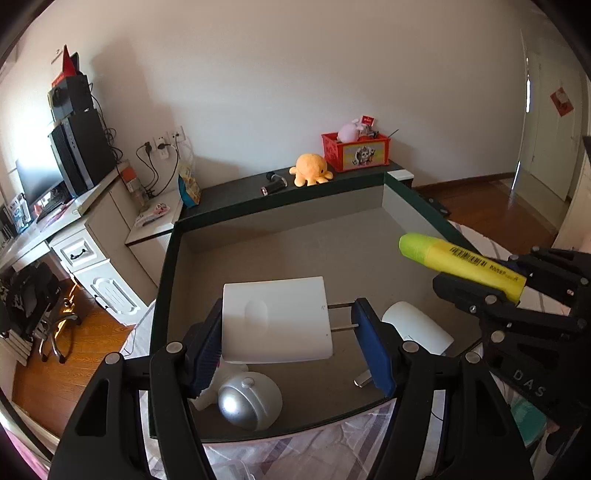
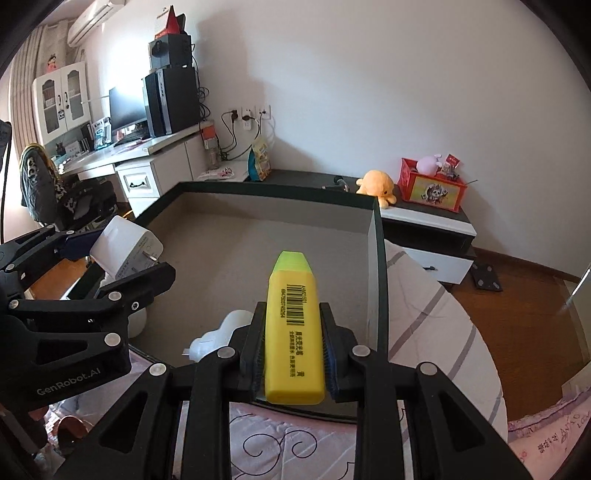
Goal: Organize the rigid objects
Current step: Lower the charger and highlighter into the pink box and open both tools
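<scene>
- Box (image 1: 173,266): dark rim, grey floor, on the bed.
- Left gripper (image 1: 291,345): clamped on white charger (image 1: 275,319), held above the box.
- Right gripper (image 2: 293,363): clamped on yellow highlighter (image 2: 293,328), over the box.
- Silver ball (image 1: 240,402): on box floor.

A home bedroom, pink patterned bedding (image 2: 280,443) in the foreground, white desk (image 2: 110,155) with monitor (image 2: 125,107) far left of it, wall air conditioner (image 2: 92,18) above the desk, orange octopus plush (image 2: 378,184) on a low cabinet (image 2: 436,225) beyond the bedding, wood floor (image 2: 517,314).
</scene>
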Motion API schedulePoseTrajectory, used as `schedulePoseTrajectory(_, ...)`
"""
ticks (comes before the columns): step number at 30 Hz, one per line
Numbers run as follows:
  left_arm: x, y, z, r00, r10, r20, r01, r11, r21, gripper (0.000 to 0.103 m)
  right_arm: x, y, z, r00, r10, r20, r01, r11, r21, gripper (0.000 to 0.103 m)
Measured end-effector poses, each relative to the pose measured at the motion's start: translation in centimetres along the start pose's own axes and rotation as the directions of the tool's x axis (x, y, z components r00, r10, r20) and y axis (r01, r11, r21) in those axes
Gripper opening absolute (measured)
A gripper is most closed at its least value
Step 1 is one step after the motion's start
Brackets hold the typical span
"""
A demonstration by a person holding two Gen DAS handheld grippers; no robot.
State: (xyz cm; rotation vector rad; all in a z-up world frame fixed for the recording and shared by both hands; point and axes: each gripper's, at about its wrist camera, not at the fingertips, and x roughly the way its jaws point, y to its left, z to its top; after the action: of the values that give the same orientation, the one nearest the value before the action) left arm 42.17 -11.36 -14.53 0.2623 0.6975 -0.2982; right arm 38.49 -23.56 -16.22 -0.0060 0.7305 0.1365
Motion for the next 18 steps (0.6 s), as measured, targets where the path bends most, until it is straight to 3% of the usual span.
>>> schedulePoseTrajectory(5,1.1,-0.6,-0.2,0.999,0.02,-0.029,-0.02,1.0,0.0,0.074,0.6,-0.7,0.4,0.999,0.005,-0.041,-0.004,1.0,0.027,0.027)
schedulePoseTrajectory(7,0.5,-0.6,-0.2,0.999,0.038,-0.021,-0.039,0.999,-0.006,0.085,0.6,-0.8,0.3,0.999,-0.009,-0.048,0.011,0.999,0.044,0.047)
schedulePoseTrajectory(11,-3.1,-0.1,-0.3,0.996,0.061,0.059,-0.059,0.998,-0.033,0.092,-2.0,-0.9,0.0,1.0,-0.019,0.018,0.018,0.997,0.07,0.065)
schedulePoseTrajectory(12,-4.4,0.2,-0.4,0.994,0.068,0.082,-0.064,0.997,-0.042,0.092,-2.9,-0.8,0.1,0.999,-0.021,0.038,0.018,0.997,0.073,0.074)
schedulePoseTrajectory(13,-6.0,0.4,-0.5,0.99,0.079,0.113,-0.074,0.996,-0.052,0.094,-4.2,-0.6,-0.1,0.998,-0.023,0.065,0.018,0.997,0.072,0.081)
schedulePoseTrajectory(16,-11.2,1.1,-1.8,0.967,0.129,0.22,-0.115,0.99,-0.076,0.103,-8.5,0.3,-0.3,0.99,-0.032,0.14,0.023,0.998,0.065,0.082)
schedulePoseTrajectory(18,-14.9,1.1,-2.9,0.944,0.166,0.284,-0.146,0.985,-0.089,0.103,-11.7,1.0,-0.8,0.979,-0.039,0.201,0.027,0.998,0.062,0.082)
